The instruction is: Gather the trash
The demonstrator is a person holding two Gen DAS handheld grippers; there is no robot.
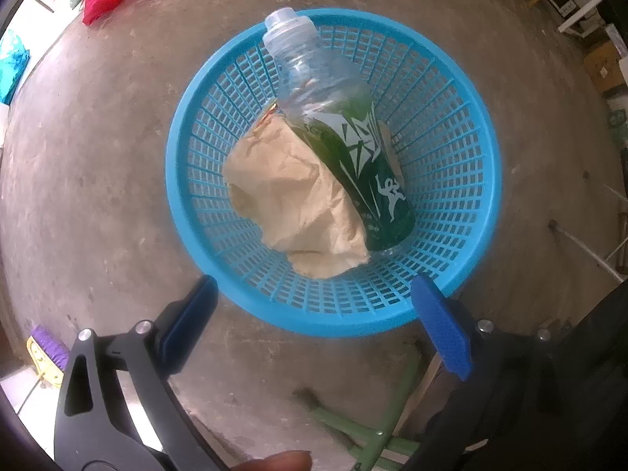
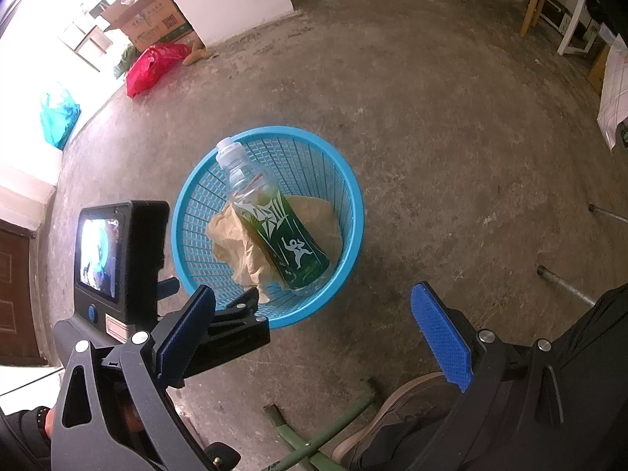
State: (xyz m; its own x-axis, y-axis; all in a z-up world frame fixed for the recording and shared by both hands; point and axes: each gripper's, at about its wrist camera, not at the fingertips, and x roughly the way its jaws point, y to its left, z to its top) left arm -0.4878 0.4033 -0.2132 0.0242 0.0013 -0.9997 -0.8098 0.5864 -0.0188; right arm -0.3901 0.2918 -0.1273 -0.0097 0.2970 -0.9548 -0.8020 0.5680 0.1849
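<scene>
A round blue plastic basket (image 1: 463, 125) stands on the concrete floor; it also shows in the right wrist view (image 2: 188, 212). Inside lie a clear bottle with a green label (image 1: 353, 149) (image 2: 290, 243) and crumpled brown paper (image 1: 290, 196) (image 2: 231, 243). The bottle's capped neck leans on the far rim. My left gripper (image 1: 314, 314) is open and empty just above the basket's near rim. My right gripper (image 2: 314, 322) is open and empty, nearer than the basket and slightly to its right. The left gripper's body and screen (image 2: 117, 251) show left of the basket.
A red bag (image 2: 157, 64), a teal bag (image 2: 59, 115) and cardboard boxes (image 2: 153, 15) lie at the far left by a white wall. Metal pipes (image 2: 565, 282) lie at right. Green frame legs (image 1: 376, 424) and my shoe (image 2: 396, 416) are near. A purple brush (image 1: 47, 349) lies at left.
</scene>
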